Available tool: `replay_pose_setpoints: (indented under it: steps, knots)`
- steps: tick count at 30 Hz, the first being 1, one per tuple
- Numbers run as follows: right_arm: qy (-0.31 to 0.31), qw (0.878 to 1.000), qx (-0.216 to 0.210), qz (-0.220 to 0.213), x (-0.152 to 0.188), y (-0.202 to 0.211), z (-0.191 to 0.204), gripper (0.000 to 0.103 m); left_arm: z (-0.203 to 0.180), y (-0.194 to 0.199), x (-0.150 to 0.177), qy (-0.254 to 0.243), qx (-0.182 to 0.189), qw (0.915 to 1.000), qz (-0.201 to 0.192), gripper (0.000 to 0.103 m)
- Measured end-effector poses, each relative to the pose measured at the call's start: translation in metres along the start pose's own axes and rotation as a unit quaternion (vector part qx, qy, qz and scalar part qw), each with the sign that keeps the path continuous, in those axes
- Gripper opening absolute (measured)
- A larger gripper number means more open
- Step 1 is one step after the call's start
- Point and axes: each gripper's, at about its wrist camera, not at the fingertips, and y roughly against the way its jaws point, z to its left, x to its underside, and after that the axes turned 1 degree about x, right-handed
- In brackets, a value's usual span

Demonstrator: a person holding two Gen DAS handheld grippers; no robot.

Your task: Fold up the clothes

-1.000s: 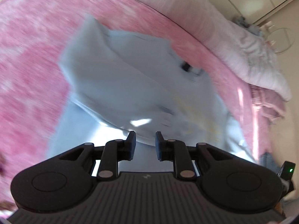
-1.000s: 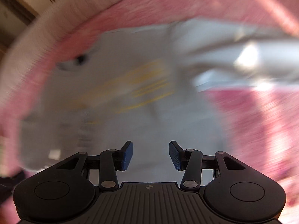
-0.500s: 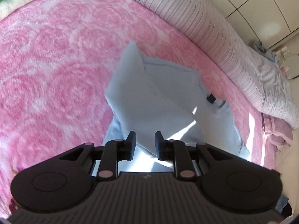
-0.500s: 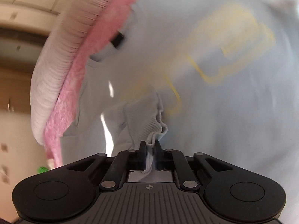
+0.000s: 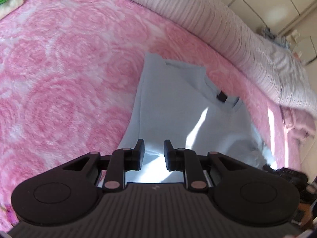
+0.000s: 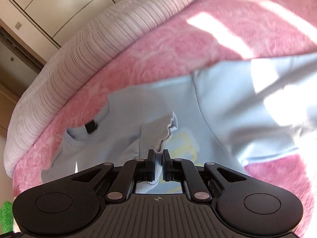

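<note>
A light blue sweatshirt (image 5: 178, 103) lies on a pink rose-patterned blanket (image 5: 59, 69), its left side folded in and a black neck tag (image 5: 221, 97) showing. My left gripper (image 5: 154, 150) is open and empty, just above the garment's near part. In the right wrist view the same sweatshirt (image 6: 237, 107) shows a yellow print (image 6: 184, 140). My right gripper (image 6: 158, 158) is shut on the ribbed cuff (image 6: 158, 130) of a sleeve and holds it above the chest.
A pale striped duvet (image 5: 218, 23) lies rolled along the blanket's far edge, also in the right wrist view (image 6: 83, 45). A green and white cloth (image 5: 6, 2) lies at the far left. White cupboard doors (image 6: 49, 2) stand behind. Bright sun patches cross the garment.
My right gripper has shut on the sleeve cuff and carried it up over the chest. My left gripper has stayed open and drawn back from the garment, which now looks narrower.
</note>
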Motion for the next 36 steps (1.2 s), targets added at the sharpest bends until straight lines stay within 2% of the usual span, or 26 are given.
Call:
replay_pose_setpoints:
  steps: [2, 5, 7, 8, 10, 11, 14, 17, 18, 20, 21, 23, 24, 26, 27, 28, 29, 30, 32, 33, 34, 35, 36]
  knots:
    - [0.003, 1.0, -0.018, -0.007, 0.0, 0.007, 0.002, 0.006, -0.005, -0.005, 0.002, -0.021, -0.013, 0.9997, 0.005, 0.016]
    - [0.005, 0.999, -0.035, -0.013, 0.001, 0.015, 0.004, 0.005, -0.014, -0.015, 0.008, -0.078, -0.053, 0.9955, 0.014, 0.016]
    - [0.004, 0.999, -0.044, -0.015, 0.002, 0.019, 0.004, 0.005, -0.023, -0.023, 0.014, -0.139, -0.078, 0.9871, 0.016, 0.016]
    - [0.001, 0.999, -0.037, -0.008, -0.002, 0.016, 0.002, 0.005, -0.029, -0.028, 0.018, -0.178, -0.094, 0.9794, 0.016, 0.018]
    - [-0.011, 0.999, -0.029, 0.005, -0.009, 0.01, -0.005, 0.006, -0.04, -0.038, 0.027, -0.259, -0.122, 0.958, 0.019, 0.02]
    - [-0.016, 0.999, -0.031, 0.007, -0.008, 0.01, -0.008, 0.006, -0.045, -0.043, 0.033, -0.299, -0.135, 0.9445, 0.02, 0.025]
    - [-0.017, 0.999, -0.032, 0.007, -0.006, 0.012, -0.01, 0.006, -0.056, -0.058, 0.051, -0.408, -0.168, 0.8971, 0.022, 0.028]
    - [-0.016, 0.999, -0.034, 0.008, -0.006, 0.013, -0.009, 0.006, -0.06, -0.068, 0.063, -0.481, -0.192, 0.8551, 0.004, 0.029]
    - [-0.015, 0.999, -0.036, 0.008, -0.005, 0.013, -0.009, 0.006, -0.06, -0.069, 0.065, -0.495, -0.195, 0.8466, -0.004, 0.029]
    - [-0.012, 0.999, -0.043, 0.007, -0.006, 0.015, -0.007, 0.006, -0.057, -0.068, 0.067, -0.515, -0.192, 0.8352, -0.017, 0.014]
    - [-0.008, 0.999, -0.051, 0.003, -0.006, 0.018, -0.005, 0.006, -0.054, -0.066, 0.065, -0.512, -0.188, 0.838, -0.022, 0.008]
    - [0.007, 0.997, -0.08, -0.012, -0.006, 0.025, 0.001, 0.005, -0.041, -0.053, 0.057, -0.468, -0.188, 0.8625, -0.045, 0.008]
    - [0.018, 0.995, -0.099, -0.021, -0.005, 0.029, 0.005, 0.005, -0.031, -0.046, 0.051, -0.433, -0.187, 0.8801, -0.054, 0.008]
    - [0.041, 0.995, -0.088, -0.015, 0.001, 0.024, 0.009, 0.005, -0.008, -0.034, 0.037, -0.345, -0.164, 0.9222, -0.061, 0.008]
    - [0.052, 0.995, -0.083, -0.012, 0.004, 0.021, 0.011, 0.005, 0.003, -0.03, 0.032, -0.307, -0.15, 0.9381, -0.057, 0.008]
    - [0.063, 0.995, -0.078, -0.009, 0.007, 0.018, 0.013, 0.005, 0.009, -0.03, 0.031, -0.294, -0.143, 0.9437, -0.052, 0.008]
    - [0.074, 0.995, -0.072, -0.006, 0.01, 0.016, 0.015, 0.005, 0.01, -0.033, 0.033, -0.296, -0.14, 0.9438, -0.045, 0.008]
    - [0.085, 0.994, -0.064, -0.001, 0.013, 0.012, 0.016, 0.005, 0.008, -0.037, 0.036, -0.316, -0.142, 0.9373, -0.04, 0.008]
    - [0.083, 0.996, 0.005, 0.034, 0.022, -0.012, 0.002, 0.005, -0.003, -0.049, 0.049, -0.387, -0.161, 0.9075, -0.024, 0.01]
    - [0.071, 0.996, 0.022, 0.049, 0.025, -0.02, -0.006, 0.005, -0.006, -0.053, 0.055, -0.409, -0.172, 0.8959, -0.021, 0.011]
    - [0.056, 0.997, 0.023, 0.051, 0.026, -0.022, -0.012, 0.005, -0.006, -0.054, 0.059, -0.42, -0.178, 0.8897, -0.019, 0.011]
    - [0.052, 0.997, 0.02, 0.048, 0.026, -0.021, -0.012, 0.006, -0.004, -0.052, 0.059, -0.413, -0.181, 0.8924, -0.017, 0.012]
    - [0.049, 0.998, 0.018, 0.044, 0.025, -0.019, -0.013, 0.006, -0.002, -0.048, 0.057, -0.398, -0.181, 0.8991, -0.016, 0.013]
